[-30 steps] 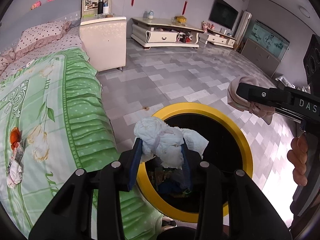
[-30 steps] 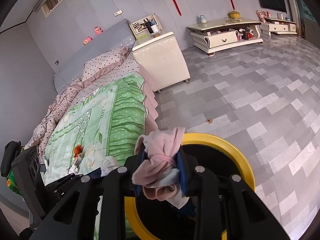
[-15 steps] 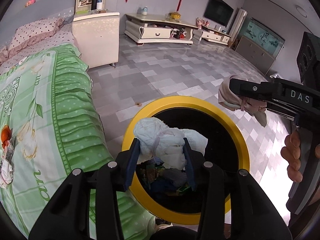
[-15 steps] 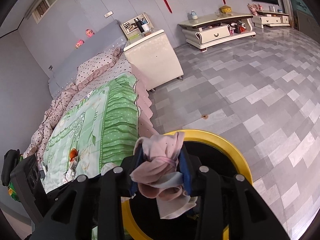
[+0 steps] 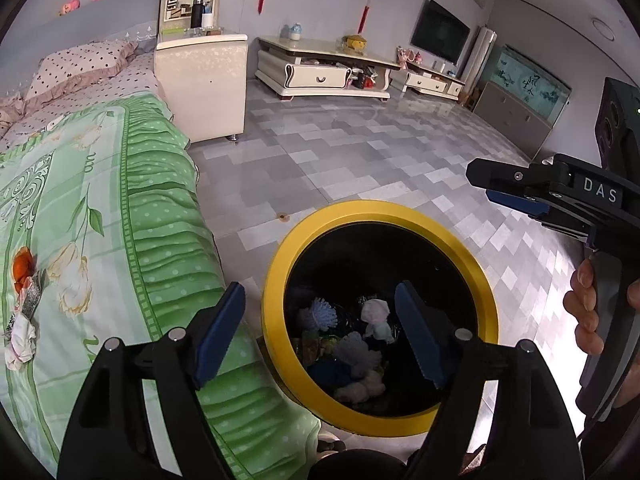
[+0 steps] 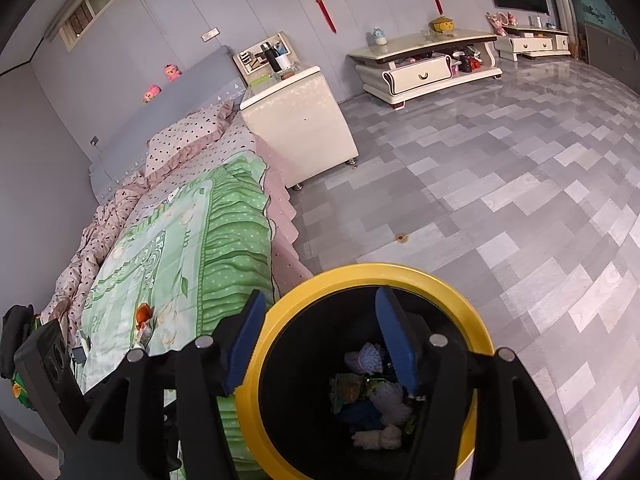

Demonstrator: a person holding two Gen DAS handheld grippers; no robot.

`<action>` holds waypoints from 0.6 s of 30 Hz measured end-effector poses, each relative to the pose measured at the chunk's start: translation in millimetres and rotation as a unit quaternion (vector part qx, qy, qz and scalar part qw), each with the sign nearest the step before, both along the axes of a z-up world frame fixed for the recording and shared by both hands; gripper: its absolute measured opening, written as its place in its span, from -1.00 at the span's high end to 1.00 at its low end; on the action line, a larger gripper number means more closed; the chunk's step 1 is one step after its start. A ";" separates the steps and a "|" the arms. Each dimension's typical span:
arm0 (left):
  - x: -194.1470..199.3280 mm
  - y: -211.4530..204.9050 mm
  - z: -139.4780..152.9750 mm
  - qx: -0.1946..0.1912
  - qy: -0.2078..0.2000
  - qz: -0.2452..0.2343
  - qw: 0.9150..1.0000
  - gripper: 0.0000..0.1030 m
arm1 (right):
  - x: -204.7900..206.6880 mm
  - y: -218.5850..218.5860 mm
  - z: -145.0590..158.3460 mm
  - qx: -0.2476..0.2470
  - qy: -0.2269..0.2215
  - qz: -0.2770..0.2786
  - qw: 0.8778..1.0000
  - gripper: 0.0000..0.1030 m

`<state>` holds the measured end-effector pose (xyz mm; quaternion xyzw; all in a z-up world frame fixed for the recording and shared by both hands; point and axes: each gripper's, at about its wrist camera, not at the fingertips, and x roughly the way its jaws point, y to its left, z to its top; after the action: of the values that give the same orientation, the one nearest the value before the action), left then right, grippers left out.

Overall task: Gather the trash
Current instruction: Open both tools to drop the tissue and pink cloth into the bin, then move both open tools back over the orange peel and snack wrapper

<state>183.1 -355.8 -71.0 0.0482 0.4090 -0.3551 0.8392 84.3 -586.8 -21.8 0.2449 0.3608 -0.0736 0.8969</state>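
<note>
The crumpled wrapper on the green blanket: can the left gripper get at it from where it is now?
Probably yes. The left gripper is empty, jaws opening, over the bin; the wrapper lies uncovered on the blanket beside it.

Yellow-rimmed black bin (image 5: 276,344) upright on the floor, touching the bed's green cover; inside, a loose heap of trash (image 5: 352,348): white crumpled wads, a bluish tuft, possibly wrappers; more crumpled litter (image 5: 20,340) lying on the bed.

Black grippers (image 5: 320,334), blue-padded jaws, silver screws
</note>
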 end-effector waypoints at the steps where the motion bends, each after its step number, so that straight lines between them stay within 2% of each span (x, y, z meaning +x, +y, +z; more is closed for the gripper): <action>1: 0.2 3.3 1.5 -0.001 -0.002 0.003 1.000 -0.52 | -0.1 2.0 1.5 0.000 -0.001 0.000 1.000 -0.15; 7: 1.6 31.6 11.5 -0.008 -0.019 0.024 0.999 -0.70 | 1.0 18.8 11.8 -0.002 -0.009 0.017 1.000 -0.32; 11: 8.1 54.5 14.9 -0.013 -0.012 0.042 0.999 -0.70 | 4.5 33.5 19.4 -0.009 -0.011 0.028 1.000 -0.36; 18: 12.2 95.0 19.9 -0.010 -0.023 0.075 0.997 -0.72 | 16.8 70.2 33.5 -0.024 -0.013 0.057 0.998 -0.46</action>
<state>195.4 -260.7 -51.1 0.0174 0.3889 -0.2943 0.8728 101.1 -516.6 11.8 0.2030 0.3602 -0.0277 0.9101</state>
